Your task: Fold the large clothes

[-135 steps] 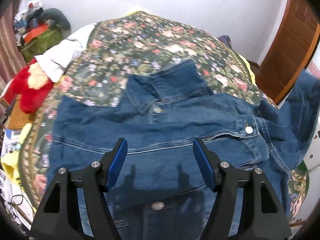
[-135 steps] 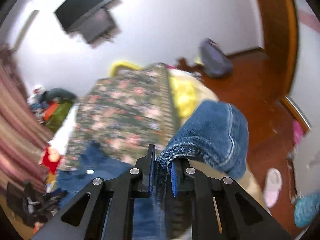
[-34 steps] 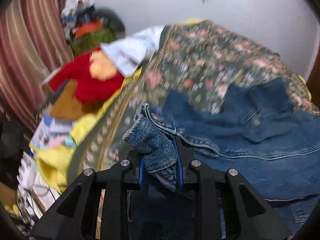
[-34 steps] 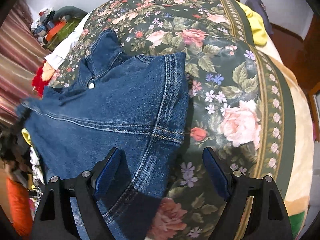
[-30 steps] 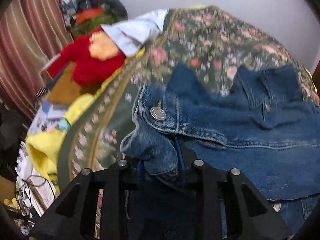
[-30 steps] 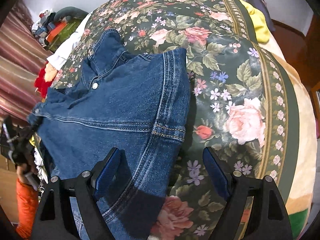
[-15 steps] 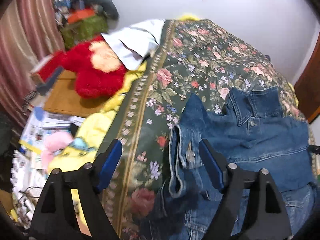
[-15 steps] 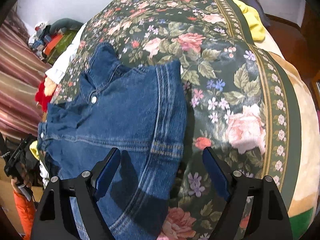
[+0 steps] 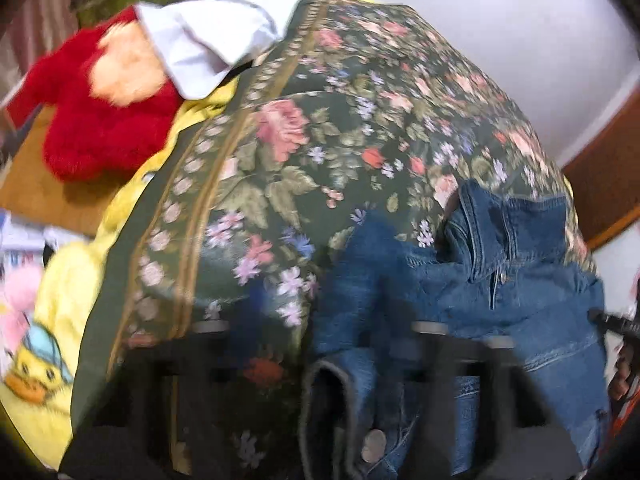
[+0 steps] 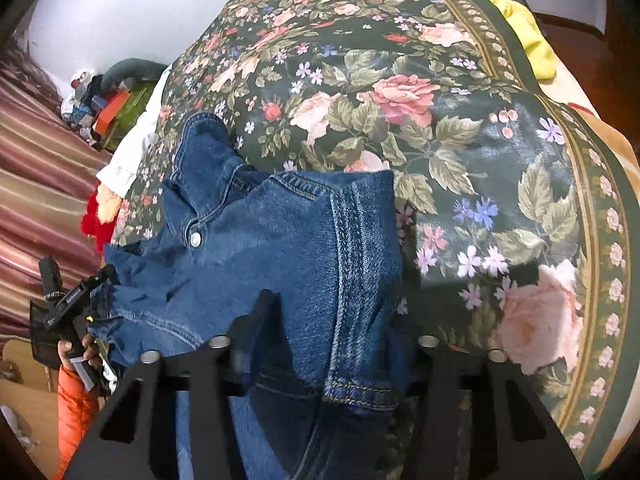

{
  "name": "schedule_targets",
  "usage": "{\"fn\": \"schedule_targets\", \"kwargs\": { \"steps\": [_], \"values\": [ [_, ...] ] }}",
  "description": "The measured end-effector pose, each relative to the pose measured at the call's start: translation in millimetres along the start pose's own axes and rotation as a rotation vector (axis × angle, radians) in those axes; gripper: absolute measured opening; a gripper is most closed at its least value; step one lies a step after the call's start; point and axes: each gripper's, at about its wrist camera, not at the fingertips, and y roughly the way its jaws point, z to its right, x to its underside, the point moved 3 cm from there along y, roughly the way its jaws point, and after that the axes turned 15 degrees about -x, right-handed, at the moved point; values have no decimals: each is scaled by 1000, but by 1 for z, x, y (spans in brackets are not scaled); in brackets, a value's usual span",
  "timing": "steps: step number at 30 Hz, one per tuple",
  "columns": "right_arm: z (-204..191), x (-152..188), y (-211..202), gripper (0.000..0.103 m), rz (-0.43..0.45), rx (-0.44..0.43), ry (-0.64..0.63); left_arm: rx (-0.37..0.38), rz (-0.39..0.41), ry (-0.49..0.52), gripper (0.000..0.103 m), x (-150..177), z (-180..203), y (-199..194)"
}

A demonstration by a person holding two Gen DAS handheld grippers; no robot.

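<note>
A blue denim jacket [image 10: 280, 232] lies on the floral bedspread [image 10: 440, 120], collar toward the far side. My right gripper [image 10: 332, 304] is down on the jacket's near right edge. Its jaws are closing with a raised fold of denim between them; one finger [image 10: 266, 300] is blurred and the other is hidden behind the cloth. The left wrist view is smeared by motion. There my left gripper [image 9: 320, 320] hangs over the jacket's left edge [image 9: 348, 380], jaws closing with the buttoned denim edge between them. A strip of bedspread [image 9: 280, 320] still shows beside the denim.
A red plush toy [image 9: 92, 128] and white cloth [image 9: 216, 36] lie at the bed's far left. A yellow duck blanket [image 9: 52, 340] hangs off the left side. In the right wrist view a hand [image 10: 72, 348] with an orange sleeve holds the other gripper.
My left gripper let go of the cuff, opened wide, swung right over the jacket's left edge and its jaws have narrowed. The right gripper's jaws have come in around bunched denim.
</note>
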Motion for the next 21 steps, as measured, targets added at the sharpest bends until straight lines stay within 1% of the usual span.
{"fn": "schedule_targets", "kwargs": {
  "steps": [1, 2, 4, 6, 8, 9, 12, 14, 17, 19, 21],
  "values": [
    [-2, -1, 0, 33, 6, 5, -12, -9, -13, 4, 15, -2, 0, 3],
    [-5, -2, -2, 27, 19, 16, -28, -36, -13, 6, 15, -2, 3, 4],
    [-9, -5, -6, 22, 40, 34, -49, -66, -1, 23, 10, -3, 10, 1],
    [-16, -10, -10, 18, 56, 62, -83, -49, 17, 25, 7, -4, 17, -8],
    [-24, -20, -15, 17, 77, 96, -136, -25, 35, 35, 7, -6, 25, -19],
    [-27, -25, -16, 17, 83, 107, -153, -25, 45, 50, 7, -7, 30, -25],
    [-31, -45, -13, 16, 72, 133, -192, -59, 75, 98, 7, -12, 44, -37],
    [-28, -62, -5, 16, 62, 158, -193, -80, 82, 105, 6, -19, 49, -39],
    [-23, -84, 6, 16, 69, 171, -181, -118, 82, 103, 7, -32, 49, -31],
    [-19, -100, 13, 16, 70, 176, -174, -148, 63, 96, 7, -41, 45, -17],
    [-16, -115, 21, 16, 75, 190, -176, -193, 49, 95, 7, -47, 40, -3]
  ]
}}
